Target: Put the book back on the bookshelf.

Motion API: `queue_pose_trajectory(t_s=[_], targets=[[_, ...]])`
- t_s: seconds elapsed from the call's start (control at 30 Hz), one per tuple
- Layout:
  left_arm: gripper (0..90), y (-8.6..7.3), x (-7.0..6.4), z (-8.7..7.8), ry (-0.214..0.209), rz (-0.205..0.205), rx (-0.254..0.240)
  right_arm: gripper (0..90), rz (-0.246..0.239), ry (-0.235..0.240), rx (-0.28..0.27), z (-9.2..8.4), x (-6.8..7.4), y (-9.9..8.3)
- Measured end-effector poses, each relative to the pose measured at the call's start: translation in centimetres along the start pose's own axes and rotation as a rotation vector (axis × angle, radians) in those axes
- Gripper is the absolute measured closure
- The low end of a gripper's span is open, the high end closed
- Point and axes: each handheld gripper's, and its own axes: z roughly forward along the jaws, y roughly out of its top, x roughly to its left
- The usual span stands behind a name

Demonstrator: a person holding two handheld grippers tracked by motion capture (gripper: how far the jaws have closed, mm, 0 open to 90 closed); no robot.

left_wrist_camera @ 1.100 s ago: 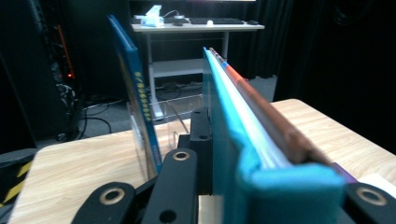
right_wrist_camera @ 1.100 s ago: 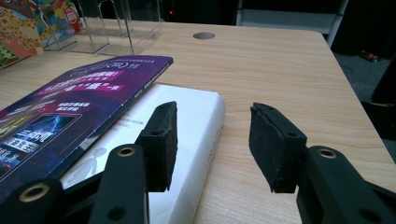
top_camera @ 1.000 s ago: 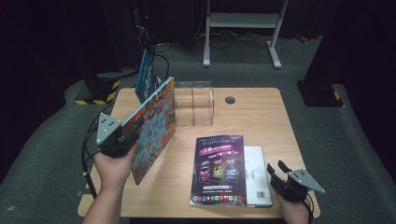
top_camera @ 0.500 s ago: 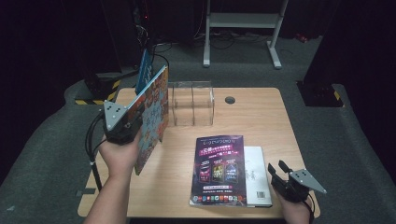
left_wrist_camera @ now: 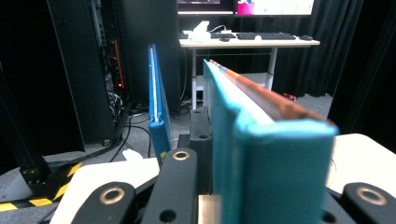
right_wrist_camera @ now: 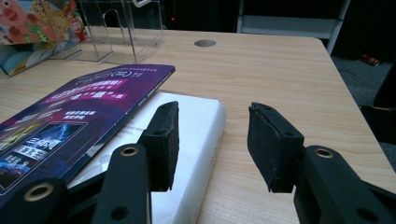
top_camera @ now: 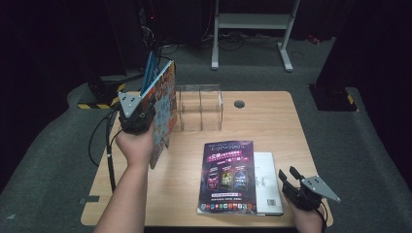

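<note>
My left gripper (top_camera: 142,115) is shut on a colourful picture book (top_camera: 163,112) and holds it upright on edge over the table's left side, just left of a clear acrylic rack (top_camera: 200,108). In the left gripper view the book's teal edge (left_wrist_camera: 261,154) runs away from the jaws. A blue book (left_wrist_camera: 156,100) stands upright just beyond it, at the rack's left end (top_camera: 149,73). My right gripper (top_camera: 288,173) rests near the front right corner with open, empty jaws (right_wrist_camera: 212,140), beside a white book (right_wrist_camera: 196,135) that lies under a purple magazine (top_camera: 227,177).
The wooden table (top_camera: 272,126) has a round cable hole (top_camera: 238,103) behind the rack. A white metal stand (top_camera: 252,29) is on the floor beyond it. A desk with a keyboard (left_wrist_camera: 261,36) is farther back.
My left hand has carried the picture book away from the person, toward the back left by the rack, and stood it more upright. The right gripper has stayed where it was.
</note>
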Motion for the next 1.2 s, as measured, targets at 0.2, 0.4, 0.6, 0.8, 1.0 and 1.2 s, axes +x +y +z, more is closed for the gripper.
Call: queue_pose_trajectory(t_s=[0.2, 0.4, 0.6, 0.8, 1.0, 1.2], targets=[[81.2, -0.8, -0.2, 2.1, 0.019, 0.003, -0.002, 54.4, 0.006, -0.008, -0.011, -0.1, -0.2, 0.1], [81.1, -1.1, -0.4, 3.6, 0.029, 0.010, -0.019, 54.7, 0.014, -0.012, -0.022, -0.3, -0.4, 0.2], [81.1, -1.4, -0.4, 4.7, 0.039, 0.006, -0.030, 55.1, 0.018, -0.011, -0.023, -0.4, -0.5, 0.2], [81.1, -1.7, -0.5, 5.6, 0.045, -0.006, -0.042, 55.3, 0.019, -0.010, -0.024, -0.4, -0.4, 0.2], [81.1, -2.4, -0.6, 6.0, 0.053, -0.012, -0.050, 55.5, 0.019, -0.005, -0.023, -0.5, -0.3, 0.1], [80.8, -3.2, -0.9, 5.5, 0.051, -0.007, -0.062, 55.5, 0.016, -0.002, -0.021, -0.5, -0.2, 0.1]])
